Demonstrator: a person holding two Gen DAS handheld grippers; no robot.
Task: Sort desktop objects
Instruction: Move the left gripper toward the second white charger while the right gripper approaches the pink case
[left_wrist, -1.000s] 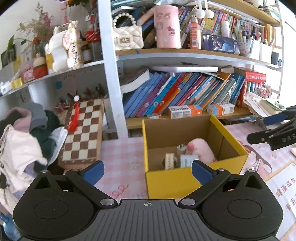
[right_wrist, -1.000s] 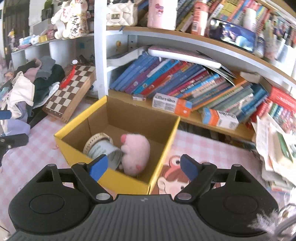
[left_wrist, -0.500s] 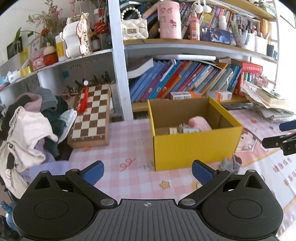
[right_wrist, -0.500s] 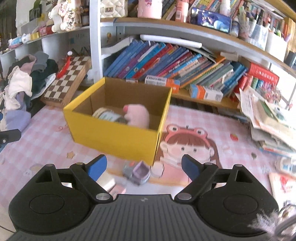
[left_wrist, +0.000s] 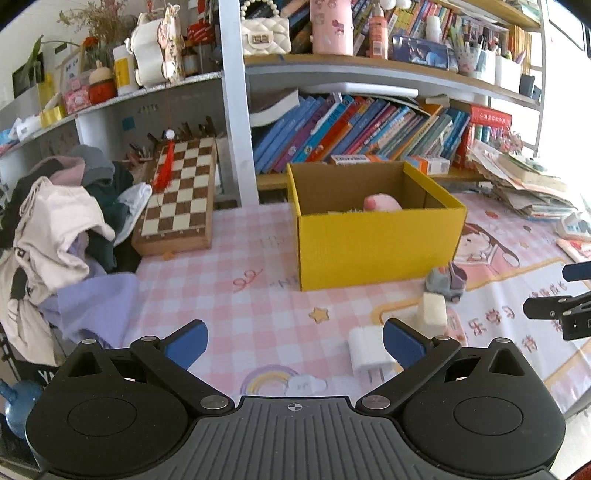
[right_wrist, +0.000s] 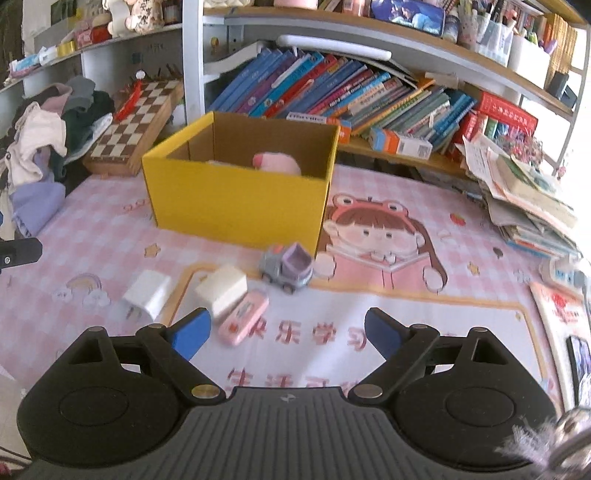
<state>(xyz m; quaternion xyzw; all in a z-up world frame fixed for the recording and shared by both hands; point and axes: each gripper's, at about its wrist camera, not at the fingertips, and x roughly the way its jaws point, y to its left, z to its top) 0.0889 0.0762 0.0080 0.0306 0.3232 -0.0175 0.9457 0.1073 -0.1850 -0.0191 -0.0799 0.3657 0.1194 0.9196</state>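
Both grippers, left gripper (left_wrist: 295, 339) released and right gripper (right_wrist: 288, 332) opening, empty, hover over bare mat (right_wrist: 424, 314).

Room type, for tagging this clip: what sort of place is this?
Probably a child's study desk at home: crowded bookshelves, a pink cartoon desk mat, and a toy car beside a yellow box.

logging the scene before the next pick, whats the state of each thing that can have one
yellow box: open-topped, upright, pink plush inside
toy truck: upright on the mat, outside the box
white charger: lying flat, prongs out
white block: on the mat beside the pink case
chessboard: closed, leaning
left hand-held gripper: open, empty
right hand-held gripper: opening, empty
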